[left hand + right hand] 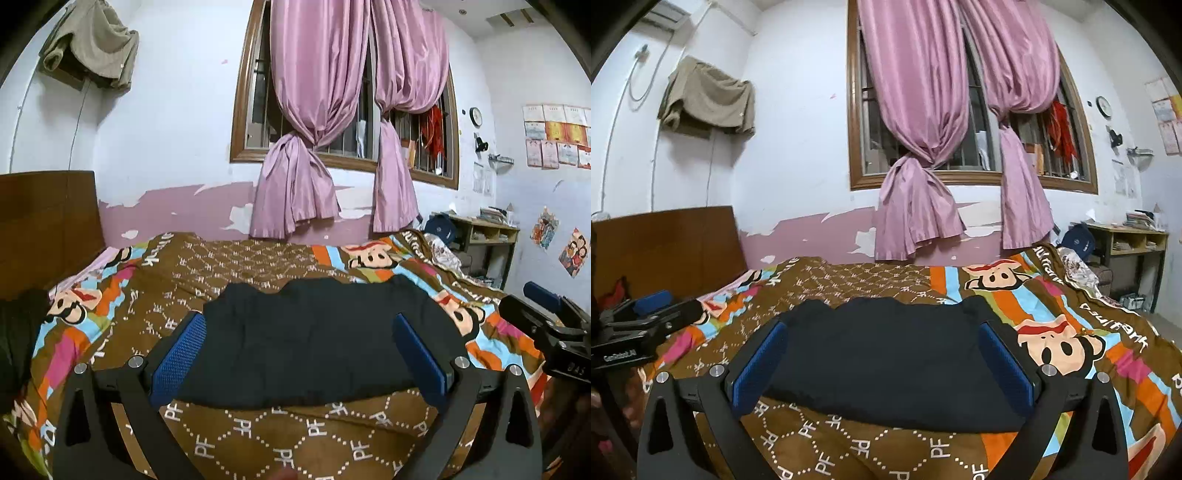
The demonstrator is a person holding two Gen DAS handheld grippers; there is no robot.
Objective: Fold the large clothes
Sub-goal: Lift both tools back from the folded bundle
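Pink curtains point(314, 110) hang knotted over a wood-framed window point(960, 177) on the far wall, and below them our bed point(258, 435) stretches out under a brown cartoon-monkey bedspread. A wooden headboard point(665, 251) stands at the left, and a small table point(484, 232) sits in the right corner. We see the dark garment point(310, 343) lying folded into a compact rectangle in the middle of the bedspread, its near edge straight and its far edge slightly lumpy.

Our left gripper point(299, 354) hovers in front of it with its blue-padded fingers point(181, 354) spread wide, holding nothing; the garment shows between them. Our right gripper point(882, 362) is likewise spread wide and empty, with the garment framed between its fingers point(761, 365). Each gripper appears at the edge of the other's view, beside the garment. Whether either touches the bedspread, we cannot tell.
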